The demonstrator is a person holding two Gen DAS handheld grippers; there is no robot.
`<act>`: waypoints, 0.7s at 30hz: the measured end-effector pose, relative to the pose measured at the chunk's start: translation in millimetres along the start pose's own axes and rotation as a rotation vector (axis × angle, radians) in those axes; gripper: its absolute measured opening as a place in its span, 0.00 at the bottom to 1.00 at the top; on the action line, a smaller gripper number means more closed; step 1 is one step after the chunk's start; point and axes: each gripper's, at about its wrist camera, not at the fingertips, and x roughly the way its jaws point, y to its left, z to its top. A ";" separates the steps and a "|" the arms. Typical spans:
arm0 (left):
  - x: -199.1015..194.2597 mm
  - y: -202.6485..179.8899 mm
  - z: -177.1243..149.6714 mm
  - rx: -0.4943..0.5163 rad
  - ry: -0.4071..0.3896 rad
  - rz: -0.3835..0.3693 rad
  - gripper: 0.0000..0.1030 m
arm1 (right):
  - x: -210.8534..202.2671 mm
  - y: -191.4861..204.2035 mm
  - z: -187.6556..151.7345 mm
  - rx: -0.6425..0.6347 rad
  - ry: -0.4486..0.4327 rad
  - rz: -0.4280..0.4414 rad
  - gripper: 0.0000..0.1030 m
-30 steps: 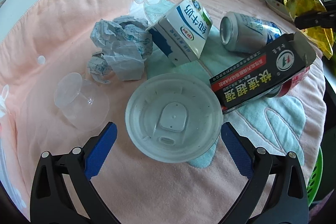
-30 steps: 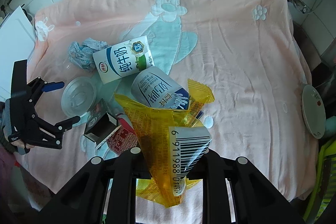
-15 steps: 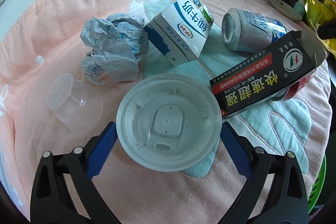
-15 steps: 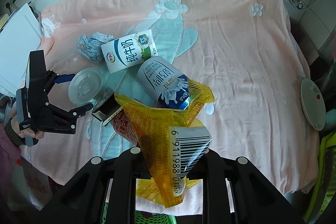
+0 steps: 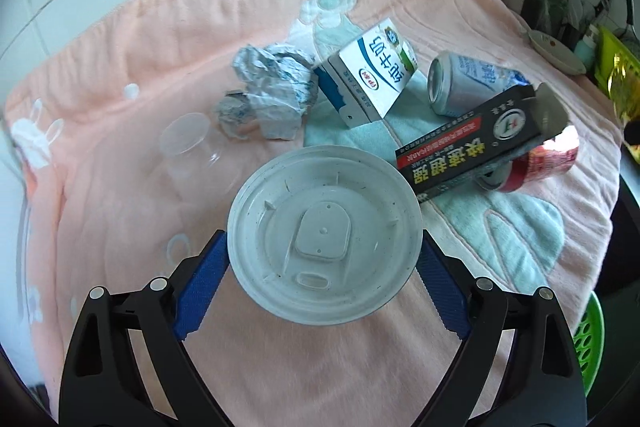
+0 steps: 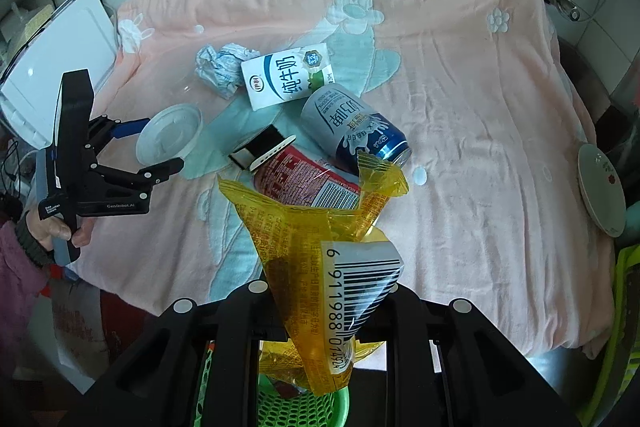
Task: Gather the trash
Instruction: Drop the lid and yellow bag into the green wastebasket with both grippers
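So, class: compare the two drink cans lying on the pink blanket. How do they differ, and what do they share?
The white can has a blue band and is fully in view; the red can is partly hidden by the black box and the yellow wrapper. The black box leans on the red can, while the white can lies beside the milk carton. Both lie on their sides.

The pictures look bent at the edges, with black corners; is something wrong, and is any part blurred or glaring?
Left wrist view: fisheye bending curves the wall tiles; the white lid is sharp, the far right shelf is soft. Right wrist view: the yellow wrapper is crisp, and daylight washes out the white box at left.
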 end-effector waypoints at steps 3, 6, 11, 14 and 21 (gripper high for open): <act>-26.0 -2.4 -10.0 -0.033 -0.030 0.015 0.86 | -9.9 7.9 -14.0 -0.024 -0.010 0.016 0.19; -50.6 -8.1 -20.9 -0.066 -0.059 0.027 0.86 | -18.6 17.8 -30.7 -0.059 -0.013 0.032 0.19; -95.7 -29.9 -43.1 -0.103 -0.106 0.054 0.86 | -30.0 35.3 -62.0 -0.116 -0.011 0.061 0.19; -119.7 -41.1 -56.9 -0.122 -0.132 0.070 0.86 | -35.0 44.6 -82.0 -0.146 -0.011 0.071 0.19; -172.3 -75.6 -88.2 -0.144 -0.188 0.087 0.86 | -39.4 62.4 -127.5 -0.186 0.009 0.096 0.20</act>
